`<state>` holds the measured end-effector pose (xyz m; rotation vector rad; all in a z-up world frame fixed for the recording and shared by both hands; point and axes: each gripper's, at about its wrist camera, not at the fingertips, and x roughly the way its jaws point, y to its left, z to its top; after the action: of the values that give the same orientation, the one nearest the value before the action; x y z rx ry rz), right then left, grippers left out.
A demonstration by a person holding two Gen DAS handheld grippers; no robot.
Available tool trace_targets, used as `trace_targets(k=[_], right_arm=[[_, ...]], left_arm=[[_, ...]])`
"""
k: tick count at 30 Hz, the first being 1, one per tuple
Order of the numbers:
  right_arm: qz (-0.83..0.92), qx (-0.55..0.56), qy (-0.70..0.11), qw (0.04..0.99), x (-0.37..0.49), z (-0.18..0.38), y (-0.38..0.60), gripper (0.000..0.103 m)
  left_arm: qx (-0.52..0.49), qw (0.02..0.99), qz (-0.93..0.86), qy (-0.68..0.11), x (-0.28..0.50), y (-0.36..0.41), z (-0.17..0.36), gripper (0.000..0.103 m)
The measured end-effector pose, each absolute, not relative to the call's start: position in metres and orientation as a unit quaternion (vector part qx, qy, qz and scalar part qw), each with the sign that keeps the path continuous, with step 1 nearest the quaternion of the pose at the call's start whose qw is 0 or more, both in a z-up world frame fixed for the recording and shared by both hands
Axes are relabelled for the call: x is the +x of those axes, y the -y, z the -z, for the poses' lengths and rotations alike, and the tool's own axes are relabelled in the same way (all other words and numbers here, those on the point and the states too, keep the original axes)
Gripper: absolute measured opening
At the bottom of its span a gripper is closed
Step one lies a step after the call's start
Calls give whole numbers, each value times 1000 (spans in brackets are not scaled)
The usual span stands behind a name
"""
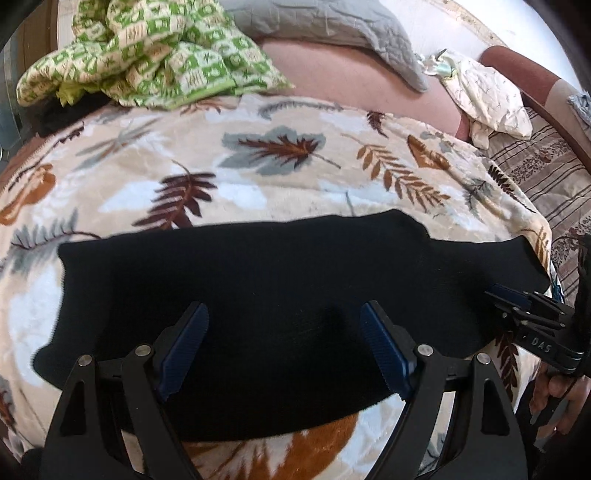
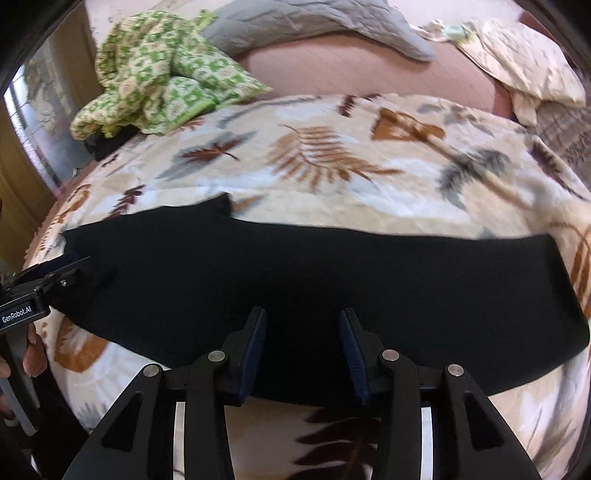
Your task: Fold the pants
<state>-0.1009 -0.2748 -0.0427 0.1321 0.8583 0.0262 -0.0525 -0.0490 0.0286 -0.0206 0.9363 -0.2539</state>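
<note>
On the bed, across the leaf-print blanket (image 1: 295,162), the black pants (image 1: 258,295) are lying flat as one long dark band, running side to side just in front of me. I am holding my left gripper (image 1: 284,350) low over the near edge of the pants, its blue-padded fingers (image 1: 186,347) spread wide with only cloth showing between them, gripping nothing. I am holding my right gripper (image 2: 303,354) the same way farther along the band, its fingers (image 2: 255,350) parted above the near hem and pinching nothing. From the left wrist view I am seeing the right gripper (image 1: 517,306) coming in at the far right end of the pants, but whether it is touching the cloth I cannot tell. Beyond the blanket a crumpled green-patterned quilt (image 1: 147,55) is sitting at the far left of the bed, a grey pillow (image 1: 332,29) is lying behind it, and a cream pillow (image 1: 487,99) is resting toward the far right.
</note>
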Motion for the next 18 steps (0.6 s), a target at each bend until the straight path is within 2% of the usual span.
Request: trace_targets(k=[13, 14, 16, 18], right_arm=[[7, 101, -410, 906, -109, 39, 301, 42], [9, 105, -408, 907, -111, 36, 305, 44], [18, 108, -406, 907, -115, 32, 313, 58], [29, 111, -402, 908, -121, 29, 321, 60]], left_arm=[[8, 886, 114, -449, -54, 55, -26, 85], [6, 887, 117, -447, -55, 56, -28, 85], [9, 889, 120, -442, -56, 59, -32, 85], [13, 890, 124, -438, -58, 63, -36, 85]])
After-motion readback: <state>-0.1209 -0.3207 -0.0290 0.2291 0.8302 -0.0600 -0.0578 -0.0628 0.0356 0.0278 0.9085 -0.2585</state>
